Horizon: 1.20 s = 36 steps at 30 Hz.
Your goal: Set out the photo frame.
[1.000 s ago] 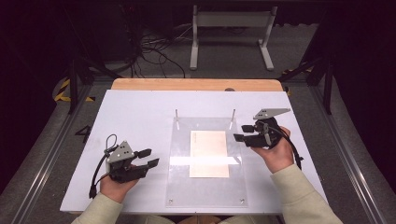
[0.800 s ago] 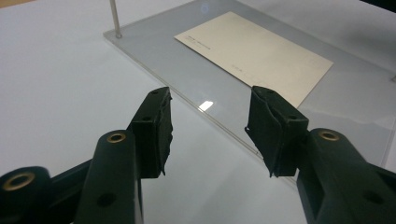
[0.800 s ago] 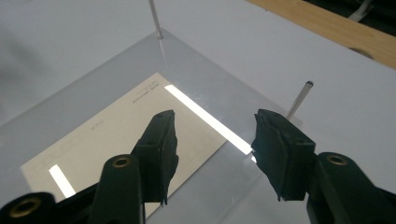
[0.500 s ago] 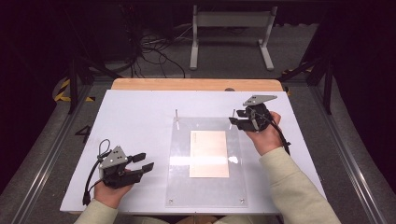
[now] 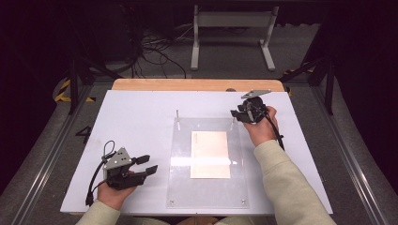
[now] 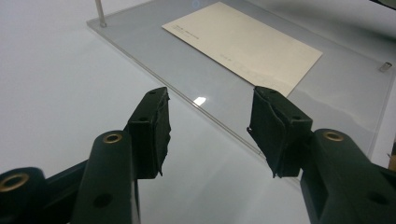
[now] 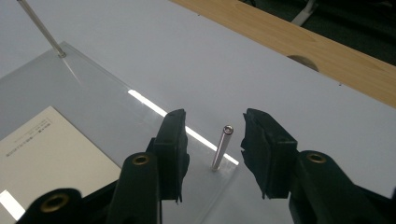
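Clear plate (image 5: 206,187) flat on white table (image 5: 141,122), cream card (image 5: 210,153) under it, print too small to read. Two metal pins at far corners. Right gripper (image 7: 212,140) jaws apart, straddling right pin (image 7: 221,147), not touching. Left gripper (image 5: 146,165) jaws apart, empty, beside plate's near-left edge.

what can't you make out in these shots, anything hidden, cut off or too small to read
- Printed lines on the card: left gripper view, too small and faint to read.
- Near right corner of the clear plate: high view, covered by the person's sleeve.
- Metal pin between the right hand-held gripper jaws: right gripper view, contact cannot be judged.
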Motion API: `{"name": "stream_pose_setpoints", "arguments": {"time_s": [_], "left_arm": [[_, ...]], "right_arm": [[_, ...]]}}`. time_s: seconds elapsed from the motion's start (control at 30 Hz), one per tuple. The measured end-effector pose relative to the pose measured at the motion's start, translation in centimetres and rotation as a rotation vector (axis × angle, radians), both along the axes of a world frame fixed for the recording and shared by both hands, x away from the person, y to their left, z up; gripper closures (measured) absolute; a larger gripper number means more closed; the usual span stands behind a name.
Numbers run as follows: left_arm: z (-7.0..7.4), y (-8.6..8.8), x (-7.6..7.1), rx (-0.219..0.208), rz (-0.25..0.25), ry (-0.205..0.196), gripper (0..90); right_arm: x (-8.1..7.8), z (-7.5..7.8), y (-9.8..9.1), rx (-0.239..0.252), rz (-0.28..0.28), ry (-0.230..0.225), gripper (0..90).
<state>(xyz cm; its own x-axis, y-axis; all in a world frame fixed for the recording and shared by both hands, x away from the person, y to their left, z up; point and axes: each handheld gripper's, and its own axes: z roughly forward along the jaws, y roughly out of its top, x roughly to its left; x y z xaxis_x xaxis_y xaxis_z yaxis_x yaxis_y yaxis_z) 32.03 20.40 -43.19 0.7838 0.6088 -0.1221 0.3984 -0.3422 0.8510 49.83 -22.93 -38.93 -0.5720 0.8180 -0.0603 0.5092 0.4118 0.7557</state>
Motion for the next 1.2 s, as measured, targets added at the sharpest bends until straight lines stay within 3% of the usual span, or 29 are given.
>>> {"name": "stream_pose_setpoints", "arguments": {"time_s": [0.17,0.33,0.5,0.63,0.83,1.07,1.2], "left_arm": [[-0.1,-0.2,0.1,-0.002,-0.006,0.002,47.6],[-0.2,-0.5,0.1,0.008,-0.024,0.004,47.3],[-0.3,-0.7,0.1,0.003,-0.034,0.014,47.1],[-0.3,-0.9,0.0,0.002,-0.038,0.014,46.9],[-0.3,-1.0,-0.2,0.007,-0.049,0.003,46.4],[-0.4,-0.9,-0.5,0.021,-0.063,0.0,46.0],[-0.4,-0.9,-0.5,0.017,-0.067,-0.012,41.9]], "right_arm": [[0.7,-0.7,-0.2,0.003,-0.001,0.01,67.3],[1.2,-1.4,-0.3,0.0,0.008,0.023,83.6],[1.5,-1.6,-0.9,0.065,0.004,0.044,84.6],[1.5,-1.8,-0.7,0.04,0.008,0.037,84.8],[1.7,-2.1,-0.6,0.045,-0.005,0.046,85.3],[2.7,-2.1,-0.7,0.065,-0.019,0.09,85.5],[3.0,-2.2,-0.6,0.076,-0.035,0.094,85.7]]}}
